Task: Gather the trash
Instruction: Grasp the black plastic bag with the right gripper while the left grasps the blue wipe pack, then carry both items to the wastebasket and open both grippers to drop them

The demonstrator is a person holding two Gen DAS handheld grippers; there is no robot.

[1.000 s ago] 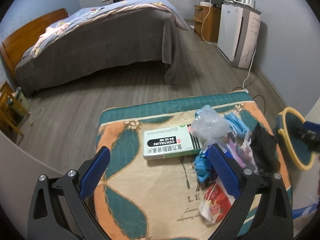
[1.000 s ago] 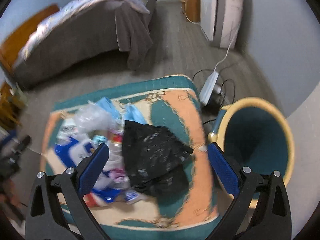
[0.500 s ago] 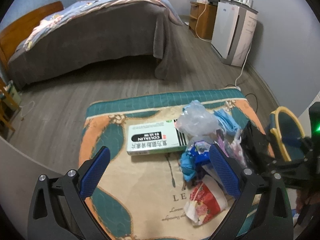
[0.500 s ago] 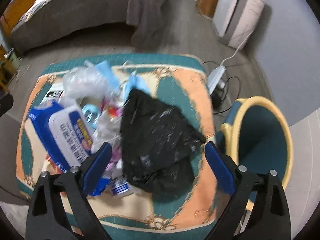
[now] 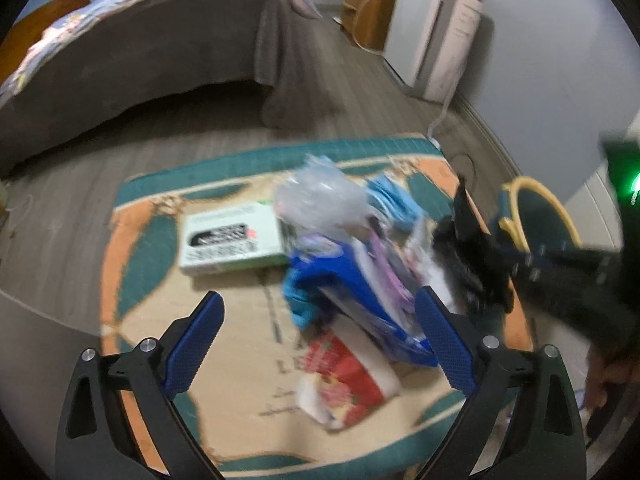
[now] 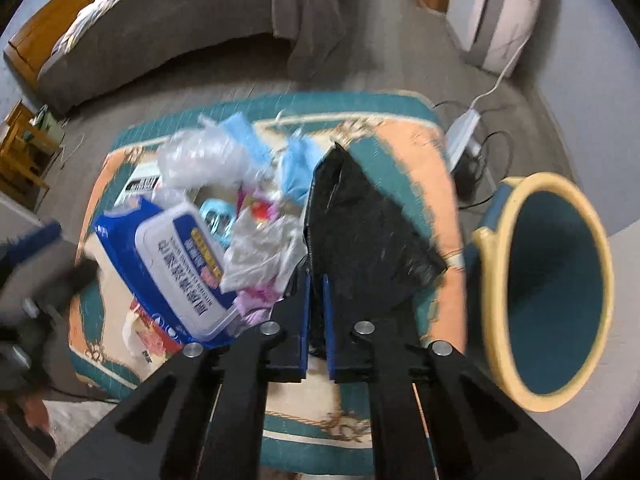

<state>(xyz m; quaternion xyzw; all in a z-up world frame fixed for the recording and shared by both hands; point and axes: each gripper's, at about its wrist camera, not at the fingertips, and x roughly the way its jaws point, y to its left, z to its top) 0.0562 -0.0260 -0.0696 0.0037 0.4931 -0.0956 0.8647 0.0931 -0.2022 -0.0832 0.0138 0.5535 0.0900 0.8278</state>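
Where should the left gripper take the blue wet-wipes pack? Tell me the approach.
Take the wet-wipes pack across its short width, from above, with the open left gripper: it lies lid-up, tilted on the pile, with its soft blue side edges showing.

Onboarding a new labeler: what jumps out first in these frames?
The right claw is shut on the near edge of a black plastic bag, at the right of the trash heap on the patterned mat. A teal, yellow-rimmed bin gapes just right of the mat. The left claw hangs open over the blue wet-wipes pack.
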